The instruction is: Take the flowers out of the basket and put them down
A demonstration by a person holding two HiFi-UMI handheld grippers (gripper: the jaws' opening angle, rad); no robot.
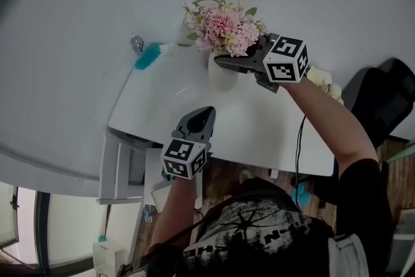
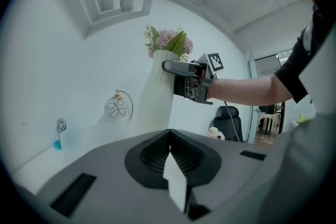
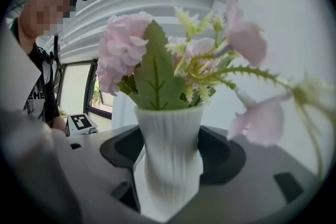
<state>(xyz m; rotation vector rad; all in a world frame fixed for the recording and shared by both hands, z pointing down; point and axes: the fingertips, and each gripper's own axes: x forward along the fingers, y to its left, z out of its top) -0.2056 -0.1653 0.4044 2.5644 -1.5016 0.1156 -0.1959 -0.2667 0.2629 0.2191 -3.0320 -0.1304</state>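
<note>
A bunch of pink flowers (image 1: 227,26) with green leaves stands in a white ribbed vase (image 1: 220,76) at the back of the white table (image 1: 272,133). My right gripper (image 1: 225,63) reaches in from the right, and its jaws are shut on the vase's neck just below the blooms. In the right gripper view the vase (image 3: 170,165) fills the gap between the jaws, with the flowers (image 3: 157,60) above. My left gripper (image 1: 204,115) hovers over the table's front part, shut and holding nothing. The left gripper view shows the vase (image 2: 157,97) ahead and above.
A small bottle with teal liquid (image 1: 148,55) lies left of the vase. A round wire ornament (image 2: 116,107) stands near the wall. A black chair (image 1: 382,100) is at the right beyond the table. A cable (image 1: 299,139) hangs off the table's front edge.
</note>
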